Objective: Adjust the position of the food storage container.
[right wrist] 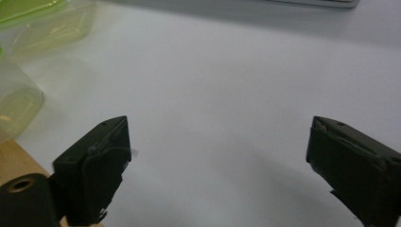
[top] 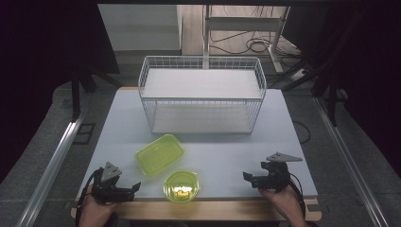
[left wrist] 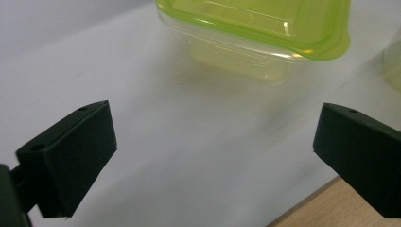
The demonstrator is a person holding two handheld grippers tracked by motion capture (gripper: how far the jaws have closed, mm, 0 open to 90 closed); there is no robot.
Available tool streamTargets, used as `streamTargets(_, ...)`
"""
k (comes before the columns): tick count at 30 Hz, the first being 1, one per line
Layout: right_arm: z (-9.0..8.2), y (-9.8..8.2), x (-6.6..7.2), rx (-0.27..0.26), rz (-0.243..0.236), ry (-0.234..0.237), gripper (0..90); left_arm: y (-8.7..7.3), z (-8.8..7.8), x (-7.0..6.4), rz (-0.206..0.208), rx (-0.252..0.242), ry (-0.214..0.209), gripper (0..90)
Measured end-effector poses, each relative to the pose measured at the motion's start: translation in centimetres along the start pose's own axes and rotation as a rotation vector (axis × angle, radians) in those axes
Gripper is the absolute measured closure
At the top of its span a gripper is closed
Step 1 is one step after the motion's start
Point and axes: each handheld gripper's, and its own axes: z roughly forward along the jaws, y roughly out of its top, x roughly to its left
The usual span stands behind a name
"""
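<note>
Both claws are resting wide open with nothing between their jaws, left claw (top: 124, 187) at seven o'clock, right claw (top: 255, 178) at five, probably poised to start. Between them the lidded container (top: 160, 154) and round bowl (top: 181, 186) are sitting on the desk (top: 227, 151), the wire rack (top: 202, 94) at twelve.

**Bright table, dark surround**

Light falls from above on the white table (top: 283, 142); the room around it sinks into black. A glare spot glows inside the round green bowl (top: 181, 186). Both gripper views are soft, with blurred shadows.
</note>
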Motion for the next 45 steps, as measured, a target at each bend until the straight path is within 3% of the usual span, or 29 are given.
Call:
streamTargets(3,0.1,0.0,0.2,0.012,-0.022,-0.009,14.1,0.0,0.0,-0.2,0.011,0.005,0.009,1.9)
streamTargets(7,0.0,0.1,0.3,0.012,-0.032,0.016,20.1,0.1,-0.1,-0.3,0.012,0.0,0.007,3.9)
streamTargets(14,0.1,0.0,0.2,0.021,-0.038,0.032,23.1,0.3,-0.7,-0.8,0.022,-0.024,-0.01,11.5)
streamTargets(18,0.0,0.0,0.2,0.019,-0.037,0.031,23.8,0.7,-1.4,-1.6,0.042,-0.039,-0.104,22.7)
streamTargets(21,0.0,0.0,0.2,0.022,-0.037,0.029,24.2,0.8,-1.6,-2.1,0.064,-0.044,-0.15,35.4)
streamTargets(22,0.0,0.0,0.3,0.023,-0.037,0.029,24.3,0.9,-1.7,-2.6,0.08,-0.038,-0.2,39.4)
streamTargets(25,0.0,0.0,0.4,0.02,-0.043,0.028,24.9,0.9,-1.6,-3.5,0.098,-0.016,-0.255,52.4)
streamTargets(27,0.0,0.0,0.4,0.021,-0.044,0.028,25.0,1.0,-1.4,-4.2,0.134,0.001,-0.283,60.4)
streamTargets(29,-0.1,0.0,0.5,0.02,-0.046,0.027,25.4,1.0,-1.3,-4.4,0.138,0.006,-0.291,69.5)
streamTargets(30,-0.1,0.1,0.6,0.02,-0.05,0.027,25.4,1.1,-1.1,-5.1,0.149,0.013,-0.328,76.2)
streamTargets(33,-0.1,0.1,0.8,0.017,-0.056,0.028,25.4,1.5,-0.5,-6.1,0.164,0.027,-0.342,88.1)
streamTargets(37,-0.1,0.0,1.3,0.023,-0.07,0.033,25.4,1.8,0.4,-7.4,0.202,0.062,-0.359,89.7)
streamTargets(45,0.1,0.1,2.3,0.037,-0.098,0.048,25.3,2.8,2.1,-8.9,0.207,0.075,-0.376,89.7)
